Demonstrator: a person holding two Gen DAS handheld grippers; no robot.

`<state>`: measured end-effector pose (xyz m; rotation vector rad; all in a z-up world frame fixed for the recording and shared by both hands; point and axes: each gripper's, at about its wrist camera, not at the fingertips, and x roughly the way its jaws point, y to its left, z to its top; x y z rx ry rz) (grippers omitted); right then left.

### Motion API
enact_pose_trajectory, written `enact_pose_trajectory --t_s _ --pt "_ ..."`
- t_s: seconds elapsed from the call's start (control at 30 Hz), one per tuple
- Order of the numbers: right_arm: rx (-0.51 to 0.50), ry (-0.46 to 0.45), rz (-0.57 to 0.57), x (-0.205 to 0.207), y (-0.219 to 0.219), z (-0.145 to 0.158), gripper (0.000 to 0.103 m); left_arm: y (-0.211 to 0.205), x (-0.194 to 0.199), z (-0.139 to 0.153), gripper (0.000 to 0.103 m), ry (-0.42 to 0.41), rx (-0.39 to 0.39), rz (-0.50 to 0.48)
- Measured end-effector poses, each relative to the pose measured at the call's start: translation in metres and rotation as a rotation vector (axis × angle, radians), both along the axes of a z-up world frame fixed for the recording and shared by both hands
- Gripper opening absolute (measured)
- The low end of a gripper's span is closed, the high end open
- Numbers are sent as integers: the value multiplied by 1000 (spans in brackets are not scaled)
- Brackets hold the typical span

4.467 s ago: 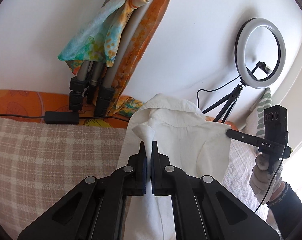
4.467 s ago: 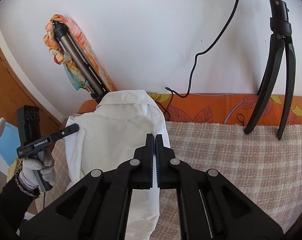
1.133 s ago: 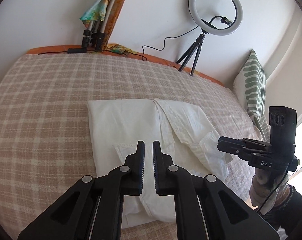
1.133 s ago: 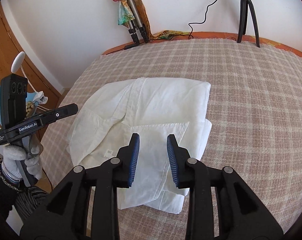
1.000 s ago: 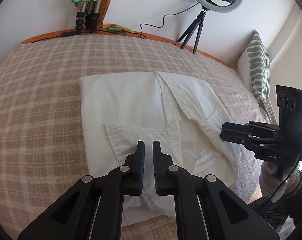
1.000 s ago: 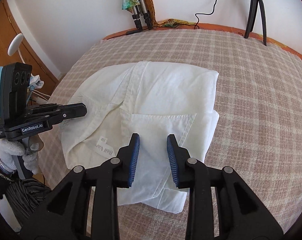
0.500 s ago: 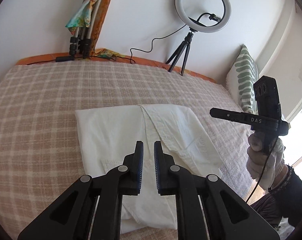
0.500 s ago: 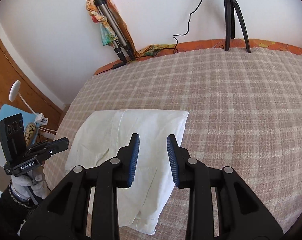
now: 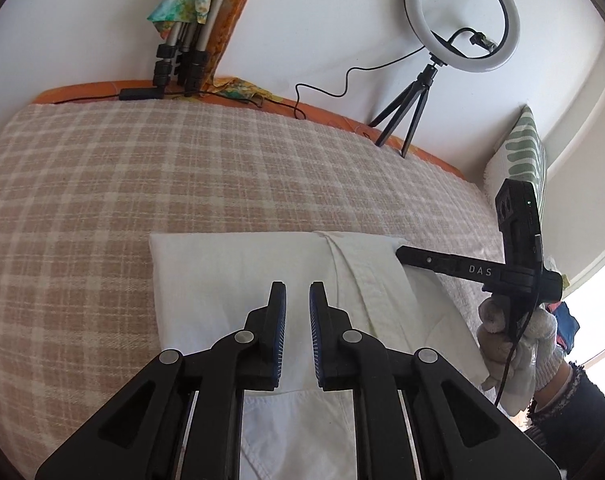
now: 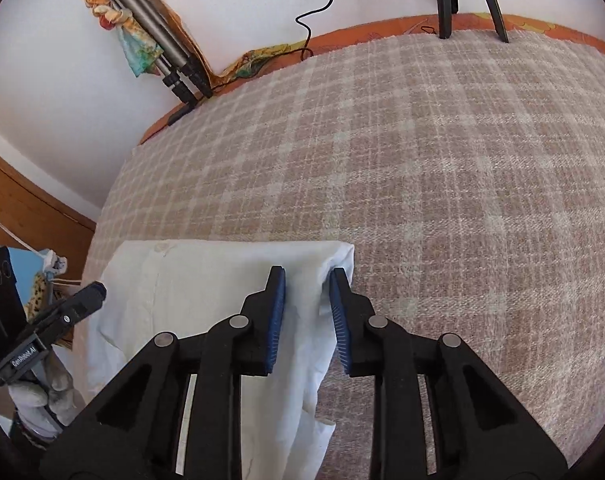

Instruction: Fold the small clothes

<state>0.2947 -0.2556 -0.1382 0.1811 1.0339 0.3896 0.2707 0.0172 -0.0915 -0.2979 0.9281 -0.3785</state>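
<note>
One white shirt [image 9: 238,276] lies on a bed covered by one beige checked blanket [image 9: 142,184], near the edge closest to the cameras. Its top layer is a smooth, flat rectangle with a straight far edge and squared corners, and more white cloth shows beneath it on the near side. A raised button band [image 9: 362,276] runs down it right of centre in the left wrist view. Two handheld grippers hover low over it, each held in one gloved hand. On the left gripper [image 9: 297,292] the jaws stand narrowly parted above the middle of the shirt with nothing pinched between them. Over at the shirt's far right corner, the right gripper [image 10: 307,276] has jaws that have just been closing; the corner's cloth sits between them and bunches against the right-hand pad, but a clear gap remains and I cannot see both pads pressing. Seen from the left wrist, the right hand [image 9: 514,344] is beside the shirt's right edge; from the right wrist, the left hand [image 10: 42,396] is off the bed's left side. Against the white wall behind the bed stand one ring light [image 9: 415,20] on a small black stand [image 9: 406,108] and one grey tripod [image 9: 182,52] draped with one colourful scarf [image 9: 182,0]. One green-striped cushion [image 9: 522,152] leans in the far right corner.
</note>
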Motion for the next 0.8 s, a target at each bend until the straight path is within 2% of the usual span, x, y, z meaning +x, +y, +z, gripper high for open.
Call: enact_pose_trajectory --t_s 0.03,0.1,0.17,0.27,0.37,0.5,0.6,0.67,0.73,0.8 --pt "-65 -25 15 -2 6 0 13 4 2 -9 10 32 1 15" --pt "-122 -35 13 -3 7 2 13 11 4 -20 10 71 -7 25" --pt "-160 -38 -21 -5 4 10 16 16 1 -10 10 41 -14 52" --pt "-128 -135 -21 -16 6 40 22 17 -3 12 10 -57 -7 64" --pt "-85 -193 62 -22 30 61 24 15 9 18 12 -67 -58 74" --pt "-113 -172 173 -19 75 55 25 -4 26 10 12 -33 -75 31" --pt "-154 -119 217 -8 99 39 25 -17 34 -2 12 3 -19 9" --pt "-195 -70 224 -1 107 26 25 -16 38 -17 12 67 21 23" --pt "-207 -39 234 -2 108 18 25 -11 38 -26 12 93 -2 26" --pt "-218 -46 245 -6 109 14 25 -7 36 -23 12 95 -7 22"
